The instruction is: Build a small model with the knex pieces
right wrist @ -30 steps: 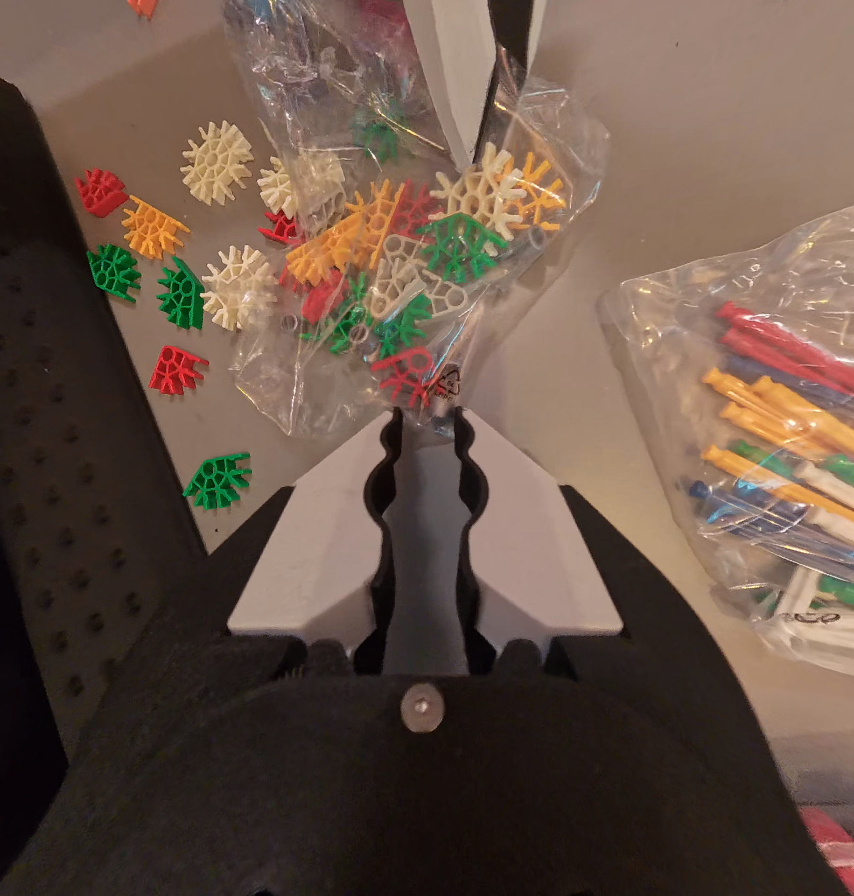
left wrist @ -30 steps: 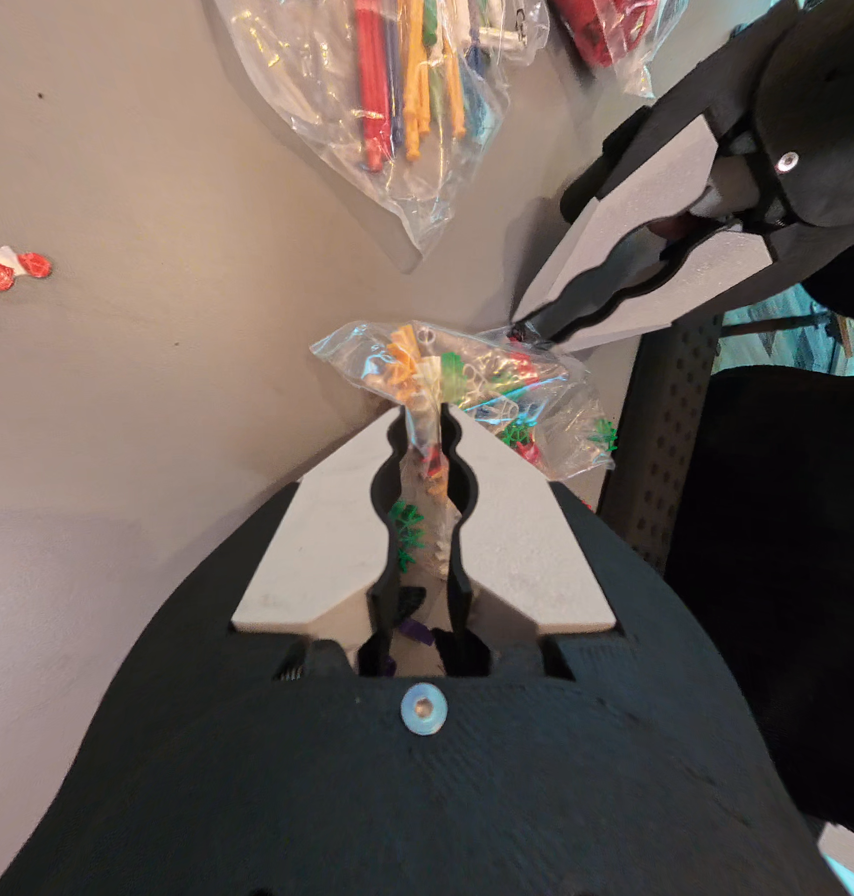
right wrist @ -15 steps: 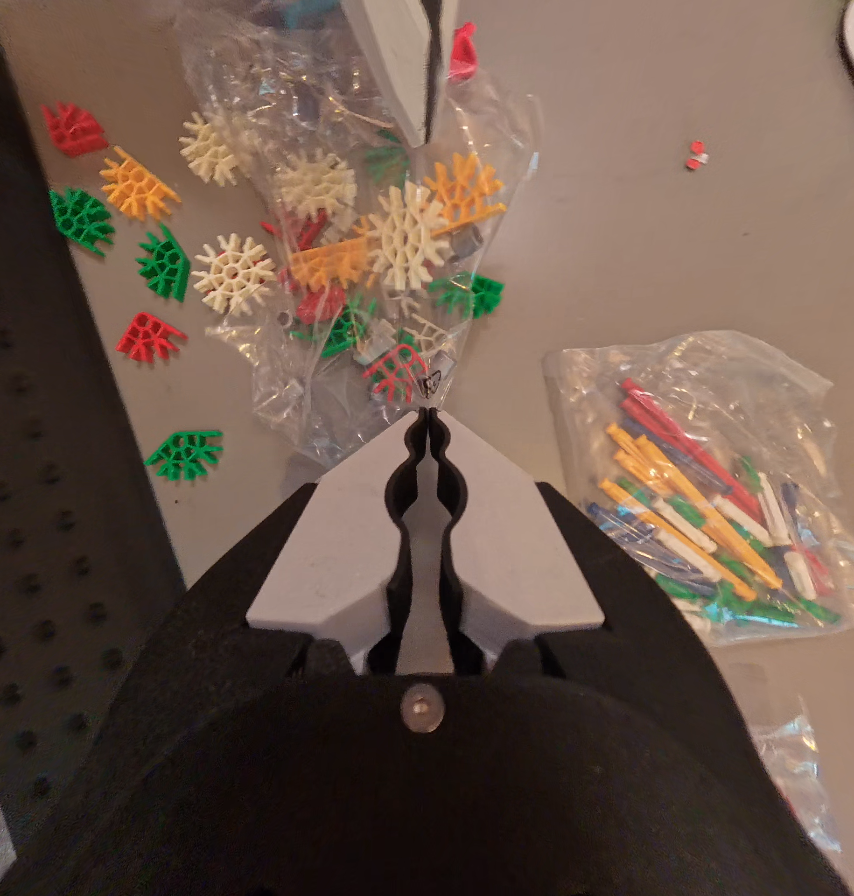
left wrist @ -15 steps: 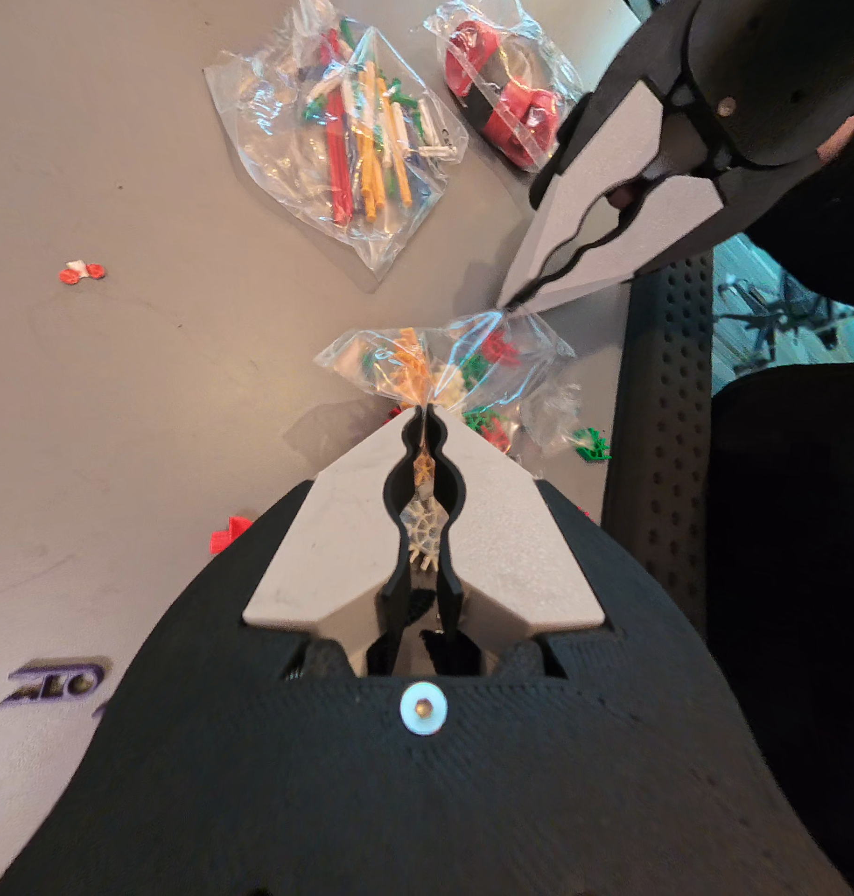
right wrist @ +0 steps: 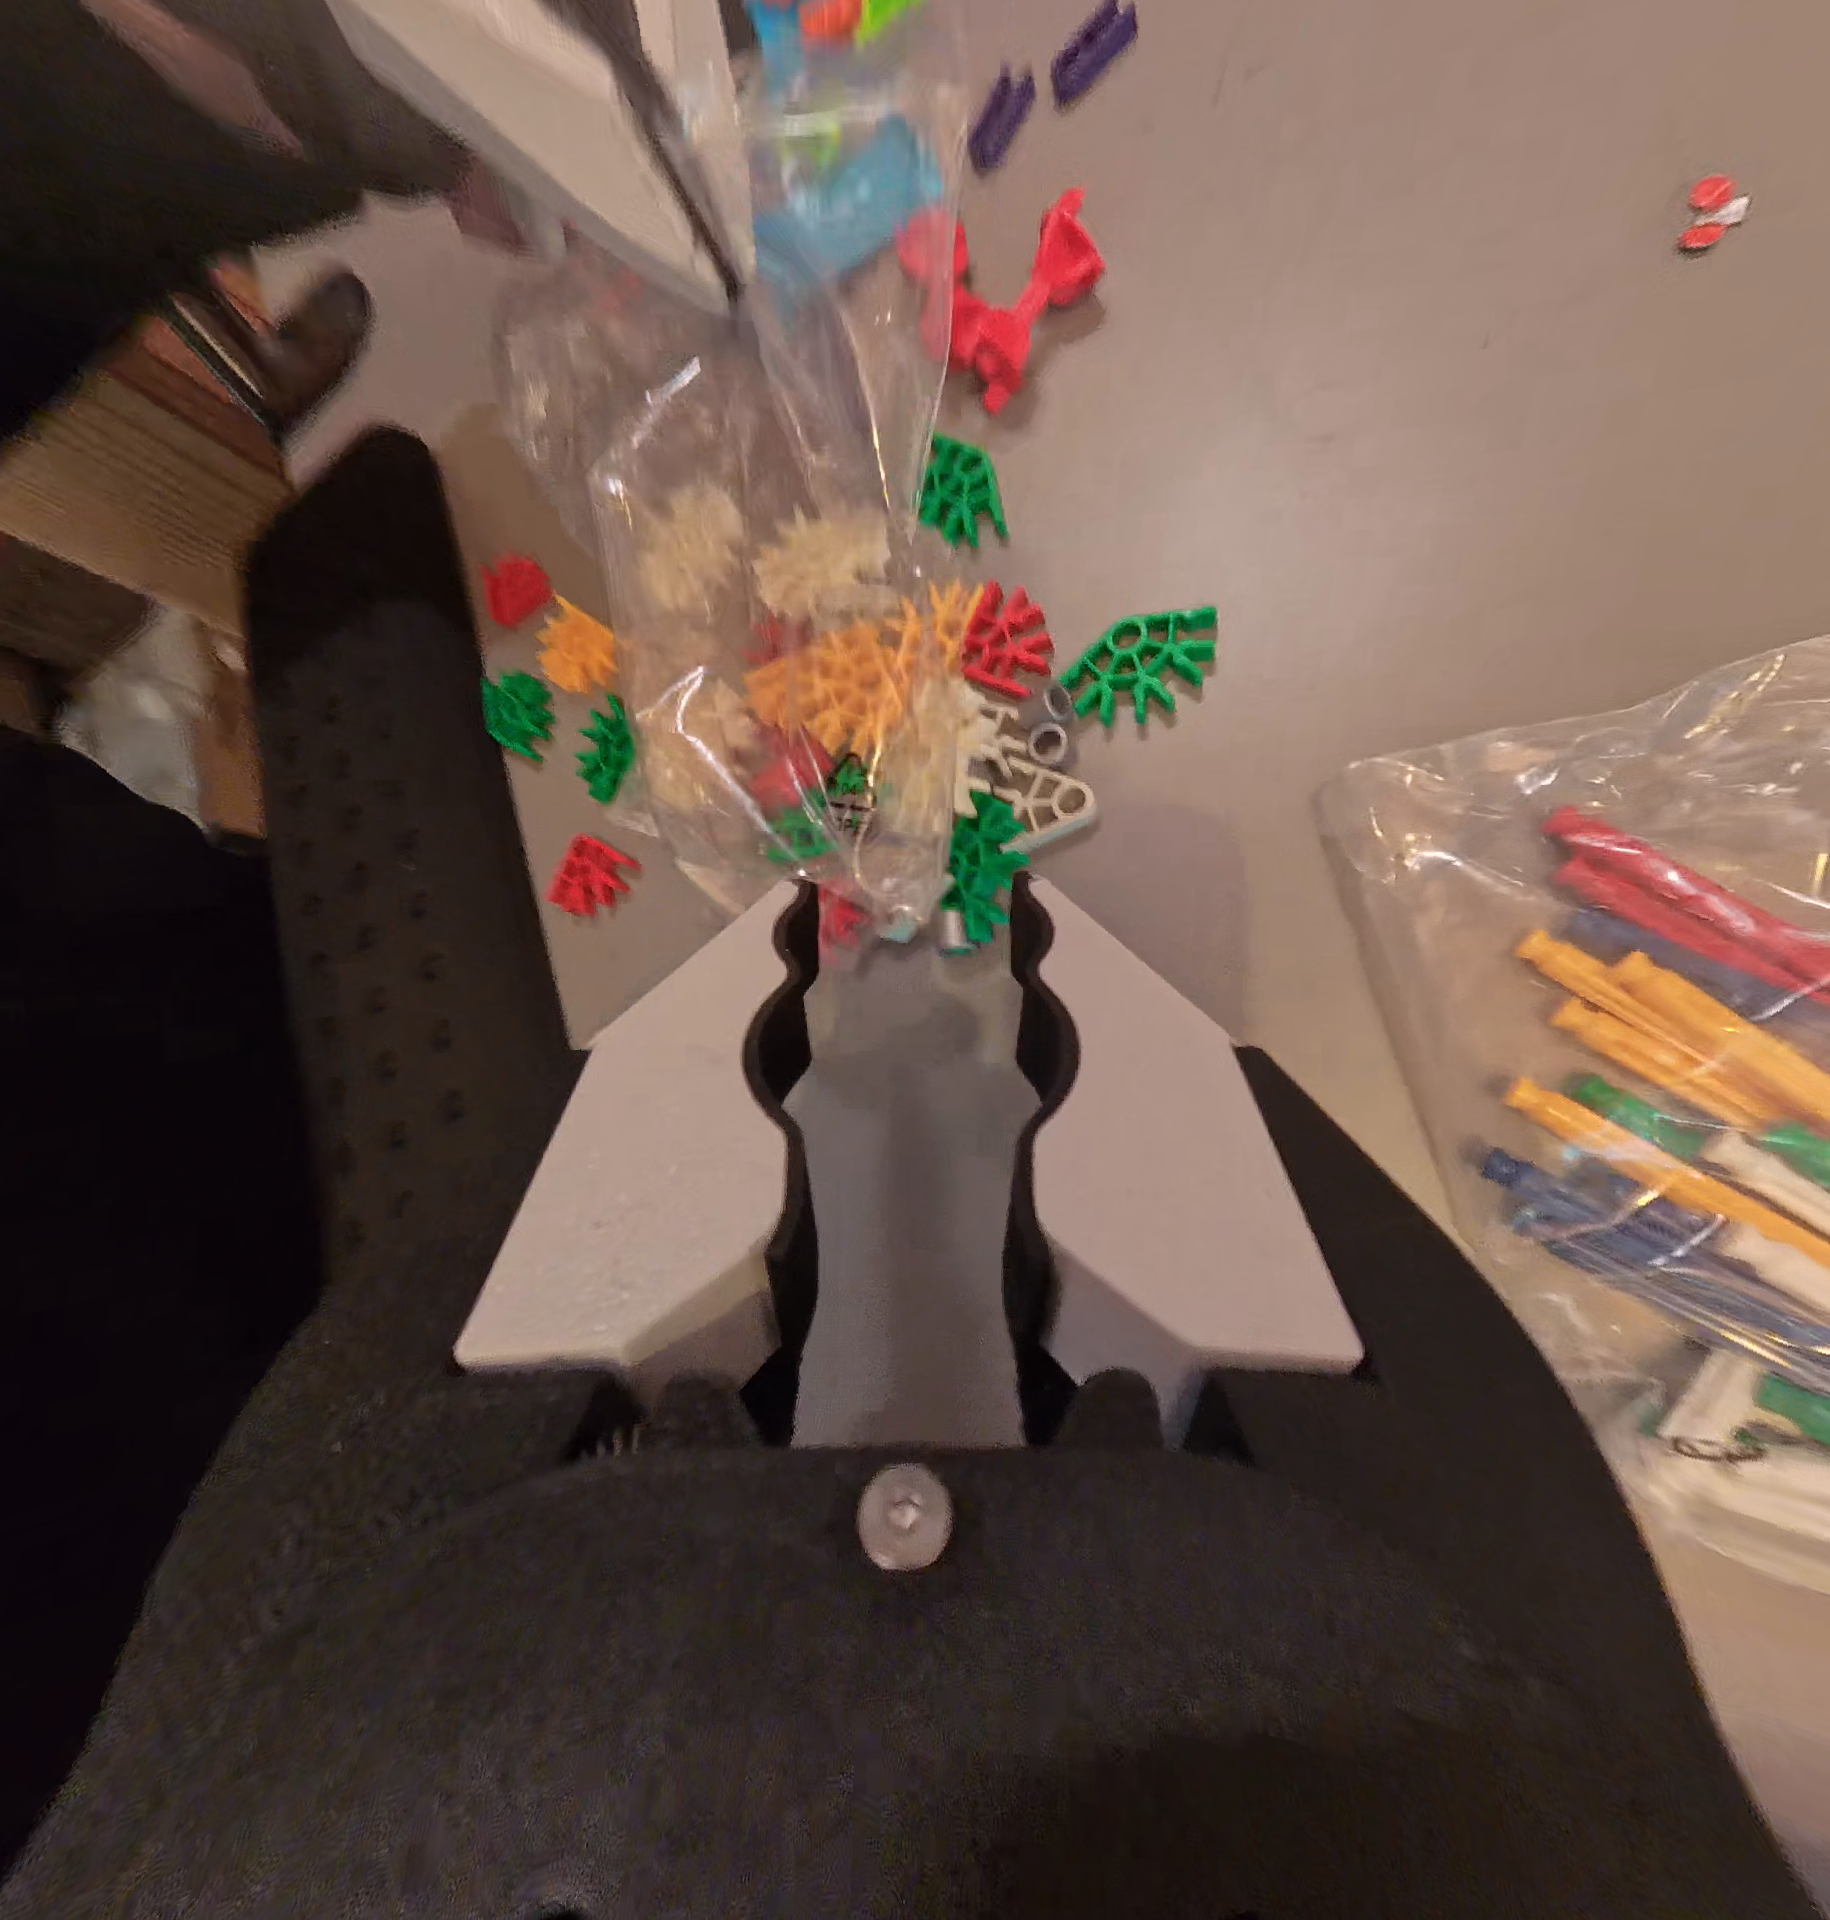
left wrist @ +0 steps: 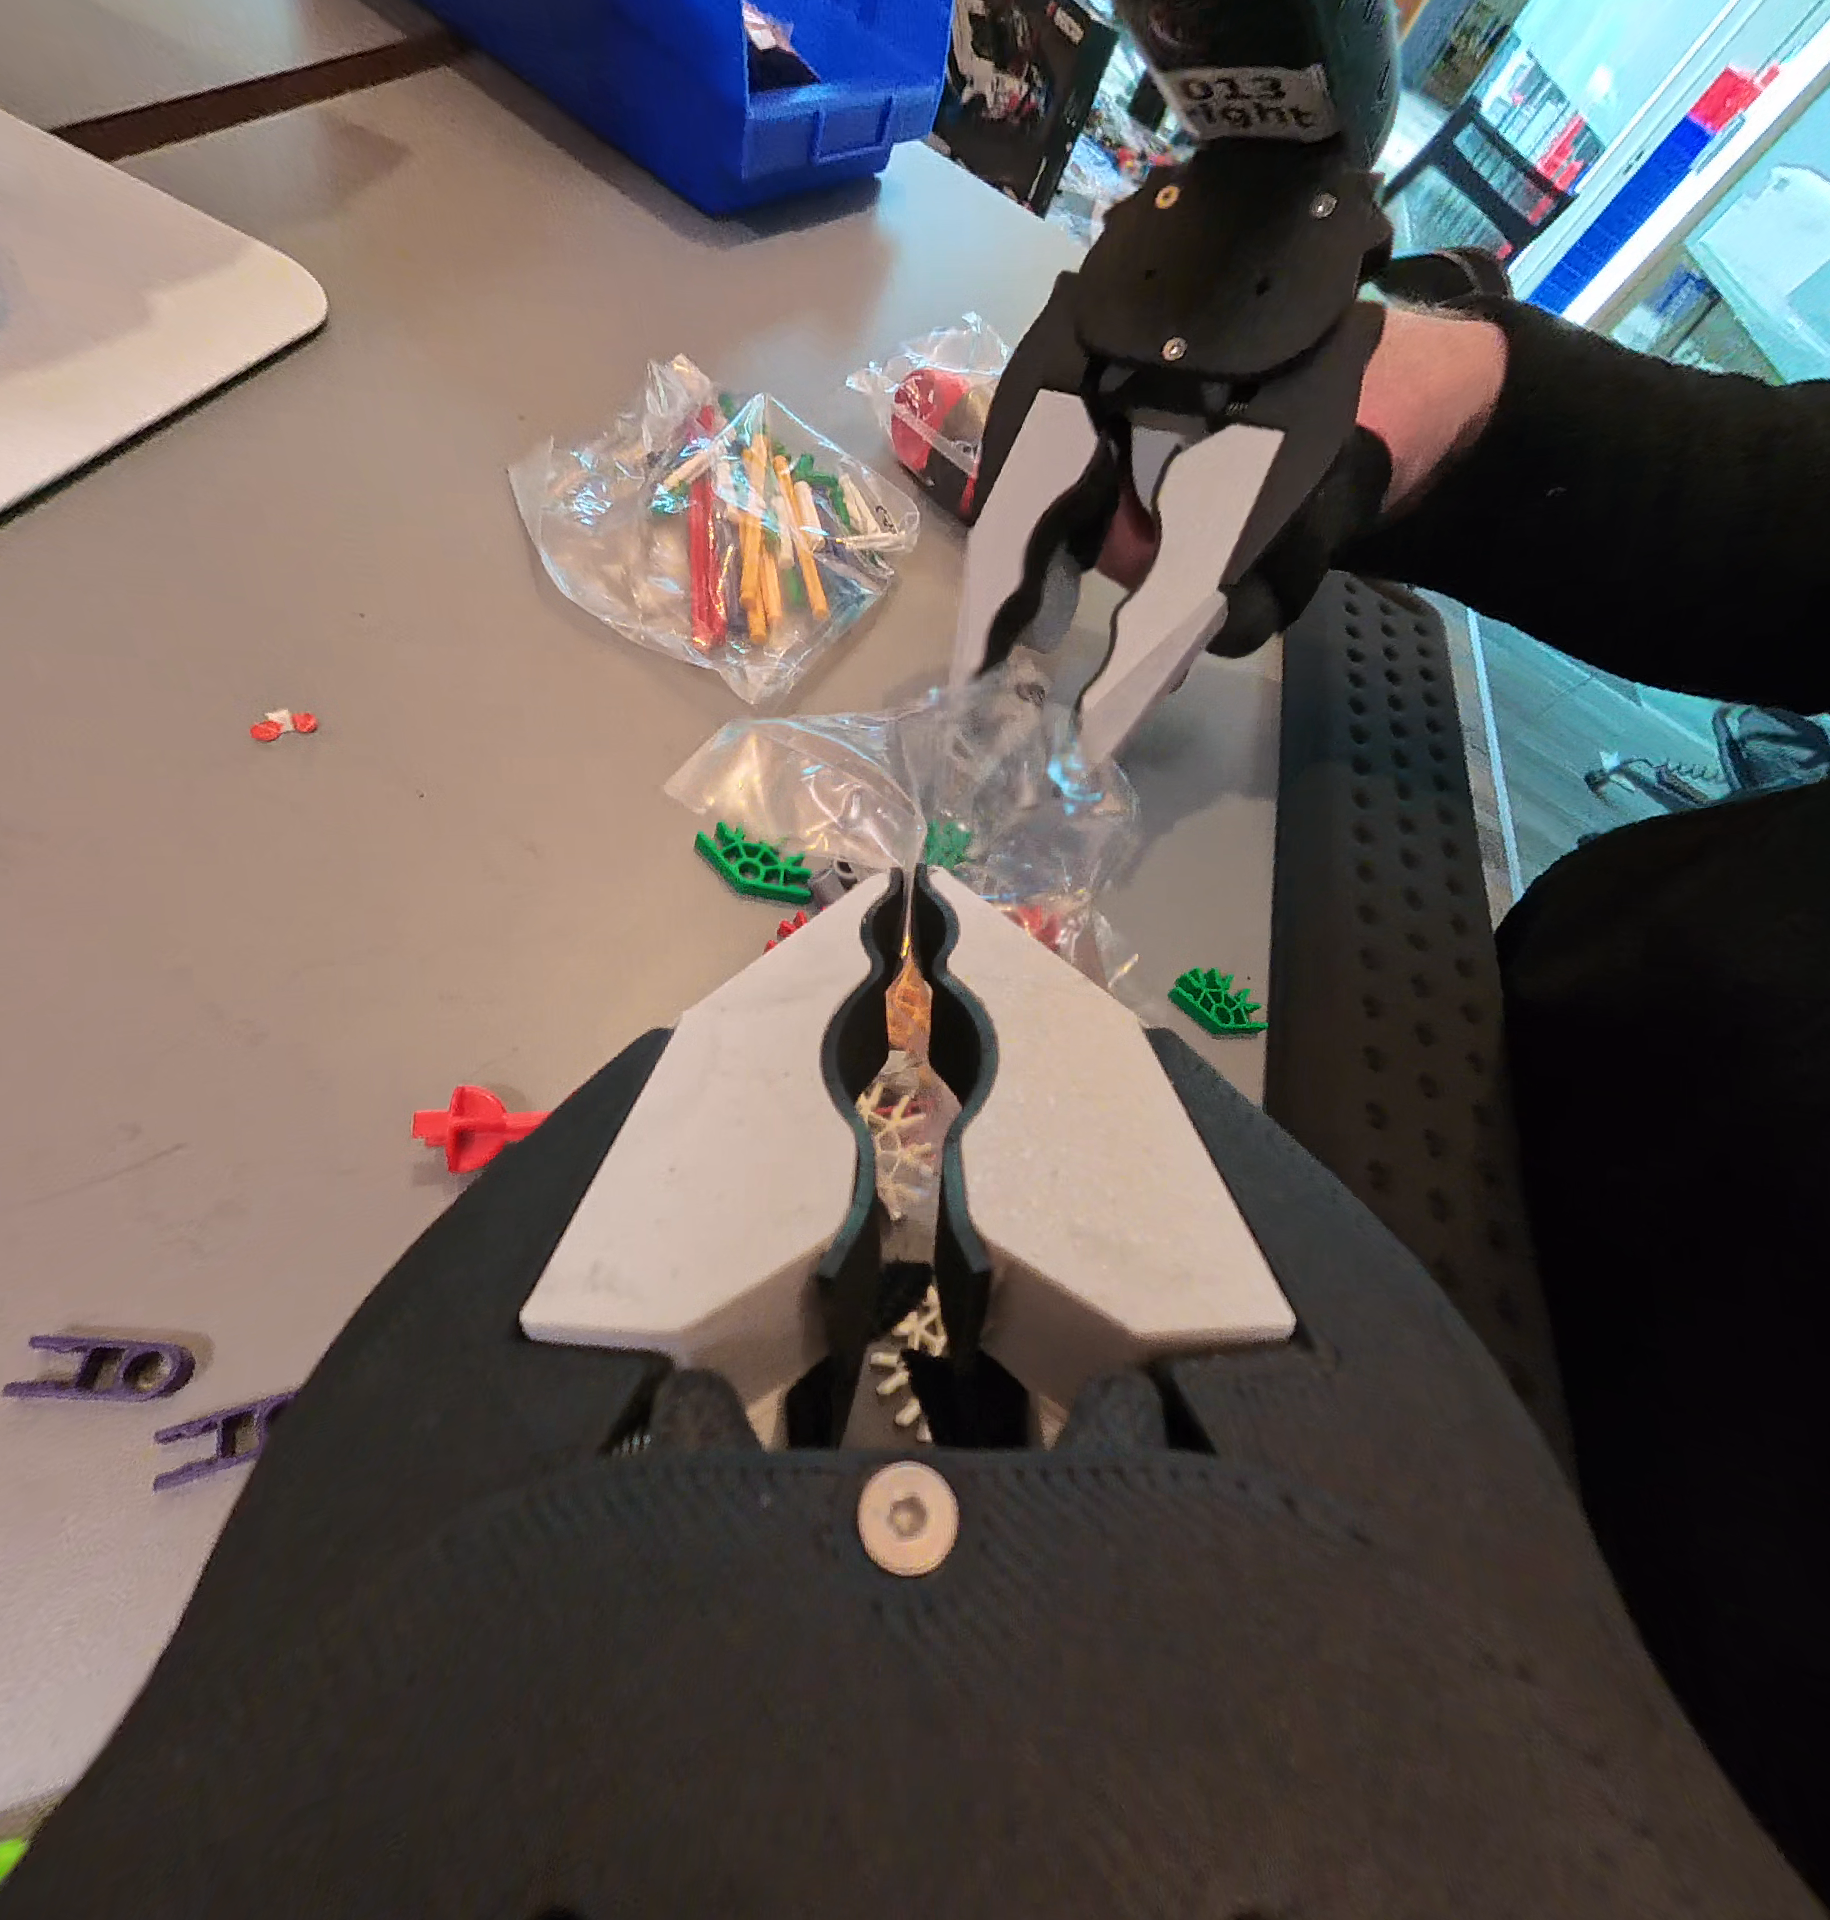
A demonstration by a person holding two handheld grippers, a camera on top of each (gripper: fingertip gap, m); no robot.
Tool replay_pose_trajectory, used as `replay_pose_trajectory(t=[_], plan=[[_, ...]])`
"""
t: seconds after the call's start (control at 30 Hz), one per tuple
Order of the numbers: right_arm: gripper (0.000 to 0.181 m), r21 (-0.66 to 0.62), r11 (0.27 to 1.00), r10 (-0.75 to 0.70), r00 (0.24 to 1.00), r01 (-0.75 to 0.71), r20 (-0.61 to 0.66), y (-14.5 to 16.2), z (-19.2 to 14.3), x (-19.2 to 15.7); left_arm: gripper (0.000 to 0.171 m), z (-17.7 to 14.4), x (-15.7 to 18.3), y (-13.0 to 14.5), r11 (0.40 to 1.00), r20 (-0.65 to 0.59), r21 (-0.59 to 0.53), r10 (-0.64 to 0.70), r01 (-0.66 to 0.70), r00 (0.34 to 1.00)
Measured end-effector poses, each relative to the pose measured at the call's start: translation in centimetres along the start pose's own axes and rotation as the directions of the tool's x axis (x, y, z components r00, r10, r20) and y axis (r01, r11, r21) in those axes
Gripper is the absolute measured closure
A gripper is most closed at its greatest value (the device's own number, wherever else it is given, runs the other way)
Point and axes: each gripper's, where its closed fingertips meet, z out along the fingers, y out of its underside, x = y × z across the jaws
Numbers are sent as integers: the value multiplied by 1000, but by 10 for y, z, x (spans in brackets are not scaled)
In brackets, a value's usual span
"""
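Observation:
My left gripper (left wrist: pixel 911 888) is shut on a clear plastic bag (left wrist: pixel 890 790) and holds it up above the grey table (left wrist: pixel 371 883). In the right wrist view the bag (right wrist: pixel 786 623) hangs from the left gripper (right wrist: pixel 724 281), with coloured plastic connectors (right wrist: pixel 869 675) in its lower part. My right gripper (right wrist: pixel 911 904) is open, and the bag's lower corner lies between its fingertips. In the left wrist view the right gripper (left wrist: pixel 1036 696) stands open at the bag's far edge. Loose connectors (right wrist: pixel 1139 660) lie on the table under the bag.
A bag of coloured rods (left wrist: pixel 724 540) (right wrist: pixel 1669 1091) and a bag of red parts (left wrist: pixel 932 416) lie farther back. A blue bin (left wrist: pixel 745 94) and a white board (left wrist: pixel 111 312) stand beyond. A black perforated chair arm (left wrist: pixel 1378 935) borders the table. Purple pieces (left wrist: pixel 100 1366) lie at the left. The gap from one gripper's tips to the other's is roughly 10 cm.
My right gripper was shut on the bag's corner and has opened. My left gripper has lifted the bag higher off the table. More connectors now lie loose beside the bag.

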Motion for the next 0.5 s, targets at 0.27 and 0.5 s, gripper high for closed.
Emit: replay_pose_trajectory(t=[0.27,0.5], plan=[[137,28,999,23,999,-24,43,-11,-1,-11,171,-9,-3,1,995,22,75,-60,58,998],[124,144,981,101,976,-130,192,-37,-2,-38,171,-21,-2,-14,976,23,185,-124,118,992]])
